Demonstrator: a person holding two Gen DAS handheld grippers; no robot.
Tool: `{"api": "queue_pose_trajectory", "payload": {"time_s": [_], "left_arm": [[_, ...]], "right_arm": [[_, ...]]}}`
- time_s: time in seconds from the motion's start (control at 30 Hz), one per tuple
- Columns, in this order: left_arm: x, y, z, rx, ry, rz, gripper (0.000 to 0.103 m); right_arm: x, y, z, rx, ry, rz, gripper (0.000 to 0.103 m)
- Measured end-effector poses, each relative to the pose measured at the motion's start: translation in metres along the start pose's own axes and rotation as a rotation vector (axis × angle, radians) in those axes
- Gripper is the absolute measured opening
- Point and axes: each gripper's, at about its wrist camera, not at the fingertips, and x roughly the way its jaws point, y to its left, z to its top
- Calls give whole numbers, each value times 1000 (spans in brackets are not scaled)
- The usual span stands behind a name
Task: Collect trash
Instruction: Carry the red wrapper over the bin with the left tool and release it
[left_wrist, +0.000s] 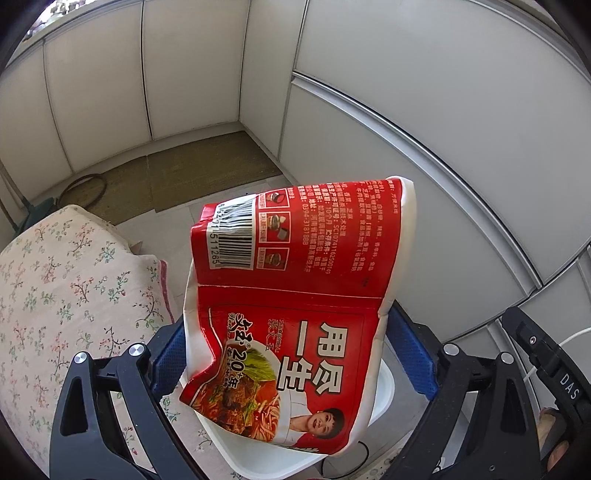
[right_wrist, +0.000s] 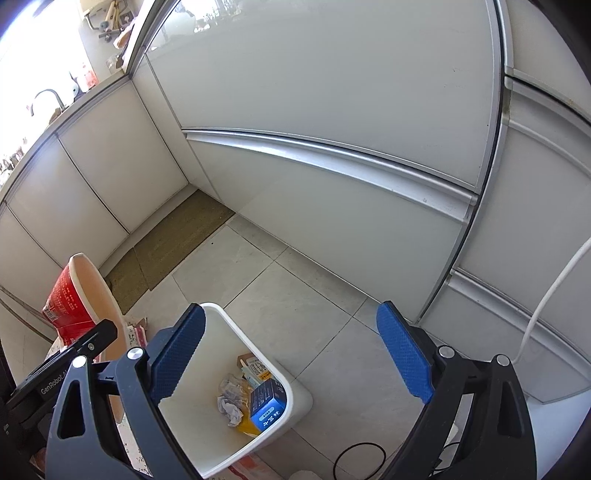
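My left gripper is shut on a crushed red and white instant noodle cup and holds it in the air above the white trash bin. The same cup shows at the left of the right wrist view, held by the left gripper. My right gripper is open and empty above the bin. The bin stands on the tiled floor and holds a blue box, crumpled paper and other scraps.
White cabinet fronts run along the far side and right. A brown mat lies in the corner. A floral cloth surface is at the left. A white cable hangs at right; a black cable lies on the floor.
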Motion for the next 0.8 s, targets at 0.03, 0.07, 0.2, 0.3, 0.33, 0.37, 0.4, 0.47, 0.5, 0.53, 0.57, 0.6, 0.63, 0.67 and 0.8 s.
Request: {"api": "queue_pose_trajectory", "payload": {"time_s": [0.03,0.07,0.2,0.3,0.33,0.37,0.4,0.47,0.5,0.53,0.57,0.6,0.63,0.67,0.8], "left_arm": [[-2,0,-1,-4,1,-2,93],[-3,1,-1,-9,2,0,94],[-9,8,-3,-19,8,4,96],[-24,12,-8,-24,-6,19,96],[-29,14,-10,-24,-12,27,96],[-36,16,-12,-22,-20,37,96],[-44,19,-16,-21,-32,49,96],[-63,25,-23,-18,-63,77,96],[-73,29,-28,-17,-79,93,96],[-81,32,-32,-14,-93,106,96],[-91,36,-37,-10,-107,122,96],[-99,38,-41,-6,-116,133,96],[-108,42,-48,-5,-125,146,96],[-115,46,-54,-8,-132,156,96],[-146,64,-81,-33,-167,192,96]], "right_arm": [[-1,1,-1,-2,0,2,91],[-3,2,-1,-4,-1,4,91],[-11,8,-6,-13,-7,18,96],[-18,16,-11,-33,-2,46,96],[-21,20,-15,-46,-2,53,96],[-24,24,-18,-56,-3,59,96],[-27,28,-21,-64,-4,66,96],[-36,37,-28,-79,-9,90,96],[-41,42,-33,-90,-12,105,96],[-47,48,-38,-102,-17,117,96],[-53,53,-43,-115,-22,128,96],[-58,58,-49,-129,-24,139,96],[-64,65,-56,-146,-24,154,96],[-70,70,-62,-164,-24,165,96],[-97,87,-92,-228,-49,182,96]]}}
